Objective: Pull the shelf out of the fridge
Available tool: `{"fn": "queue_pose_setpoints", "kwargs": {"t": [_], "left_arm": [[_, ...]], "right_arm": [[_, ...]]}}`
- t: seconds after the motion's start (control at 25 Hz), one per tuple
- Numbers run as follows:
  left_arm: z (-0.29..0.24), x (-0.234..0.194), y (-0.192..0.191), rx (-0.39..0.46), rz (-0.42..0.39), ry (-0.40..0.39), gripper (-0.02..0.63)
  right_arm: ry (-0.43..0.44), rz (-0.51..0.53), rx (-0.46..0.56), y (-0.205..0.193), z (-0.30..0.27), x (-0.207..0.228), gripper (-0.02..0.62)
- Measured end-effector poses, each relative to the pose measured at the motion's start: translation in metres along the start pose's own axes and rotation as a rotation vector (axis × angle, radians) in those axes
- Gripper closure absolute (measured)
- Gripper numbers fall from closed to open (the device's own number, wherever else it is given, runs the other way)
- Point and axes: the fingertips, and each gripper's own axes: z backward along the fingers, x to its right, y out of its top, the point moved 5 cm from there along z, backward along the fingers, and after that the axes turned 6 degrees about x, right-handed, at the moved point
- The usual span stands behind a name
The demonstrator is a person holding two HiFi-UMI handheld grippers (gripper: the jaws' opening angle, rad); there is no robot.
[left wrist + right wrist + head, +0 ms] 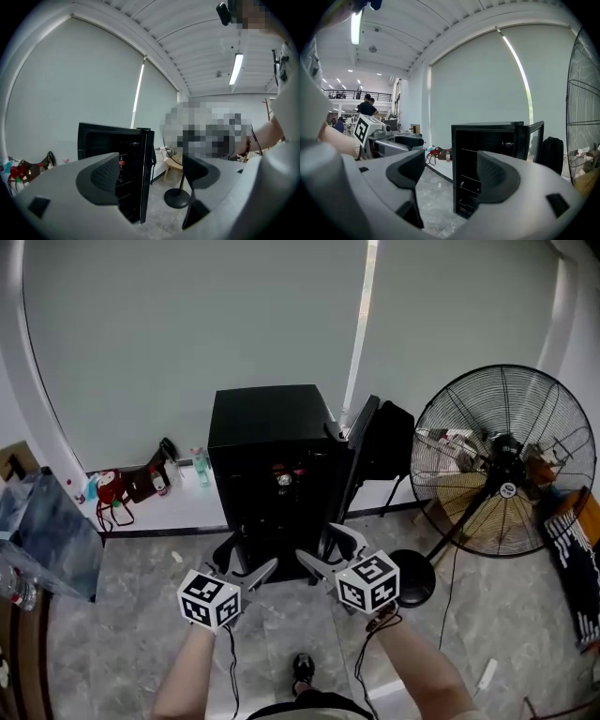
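A small black fridge (270,451) stands on the floor against the wall, its door (360,448) swung open to the right. Dark wire shelves (468,178) cross its inside, and a red-capped bottle (122,164) stands on one. Both grippers hover in front of the fridge, short of its opening and apart from it. My left gripper (246,564) is open with nothing between its fingers, also seen as the left gripper (150,178). My right gripper (326,547) is open and empty too, seen as the right gripper (450,173).
A large floor fan (503,460) stands at the right, its round base (413,578) close to my right gripper. A black chair (389,439) sits behind the door. Bags (131,486) and a bottle (199,466) lie on the ledge at the left.
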Motion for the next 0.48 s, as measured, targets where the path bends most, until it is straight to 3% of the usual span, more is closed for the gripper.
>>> {"fn": "queue_pose_setpoints", "kwargs": {"t": [0.48], "left_arm": [[-0.093, -0.066, -0.001, 0.009, 0.059, 0.059, 0.199]], "right_arm": [[0.079, -0.012, -0.039, 0.003, -0.086, 0.091, 0.264]]}}
